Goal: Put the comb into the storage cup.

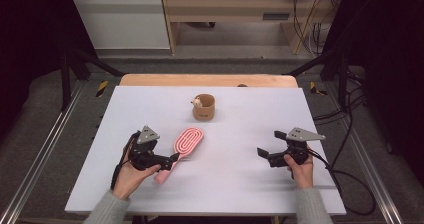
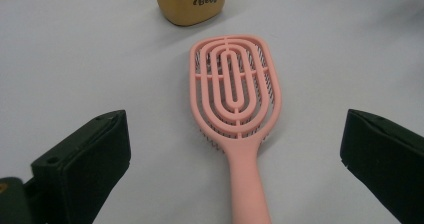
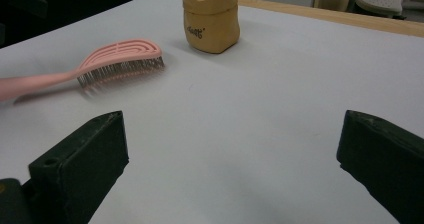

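While pink brush (image 2: 235, 99) lies bristles-down, L gripper (image 2: 235, 149) & R gripper (image 3: 232, 149) jaws both apart

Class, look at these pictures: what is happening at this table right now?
A person holds a hand-held gripper in each hand over a white table. The left hand-held gripper is open, its jaws on either side of the handle of a pink hairbrush lying bristles down. The right hand-held gripper is open and holds nothing. A small tan pouch stands beyond the brush, untouched.
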A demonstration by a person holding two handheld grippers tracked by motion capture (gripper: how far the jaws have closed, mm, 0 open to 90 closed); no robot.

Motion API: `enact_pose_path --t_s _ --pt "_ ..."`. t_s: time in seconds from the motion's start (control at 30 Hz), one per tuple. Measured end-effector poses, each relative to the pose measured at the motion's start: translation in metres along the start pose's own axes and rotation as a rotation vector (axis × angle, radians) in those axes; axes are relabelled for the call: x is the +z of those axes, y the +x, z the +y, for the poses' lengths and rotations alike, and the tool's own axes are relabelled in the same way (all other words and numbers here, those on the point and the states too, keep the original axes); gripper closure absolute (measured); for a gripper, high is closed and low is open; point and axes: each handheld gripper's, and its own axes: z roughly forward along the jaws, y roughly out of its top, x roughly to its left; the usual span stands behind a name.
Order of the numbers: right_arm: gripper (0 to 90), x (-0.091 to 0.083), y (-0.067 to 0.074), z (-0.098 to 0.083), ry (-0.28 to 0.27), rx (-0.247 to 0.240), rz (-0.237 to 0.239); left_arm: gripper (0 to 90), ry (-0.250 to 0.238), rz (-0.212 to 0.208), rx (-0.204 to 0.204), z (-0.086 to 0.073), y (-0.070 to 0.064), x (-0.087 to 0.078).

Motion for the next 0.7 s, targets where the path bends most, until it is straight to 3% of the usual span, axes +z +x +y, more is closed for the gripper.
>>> enact_pose_path --t_s 0.7 --pt "0.4 0.000 0.000 0.000 -0.001 0.000 0.001 0.0 0.051 0.000 -0.017 -0.003 0.000 0.019"
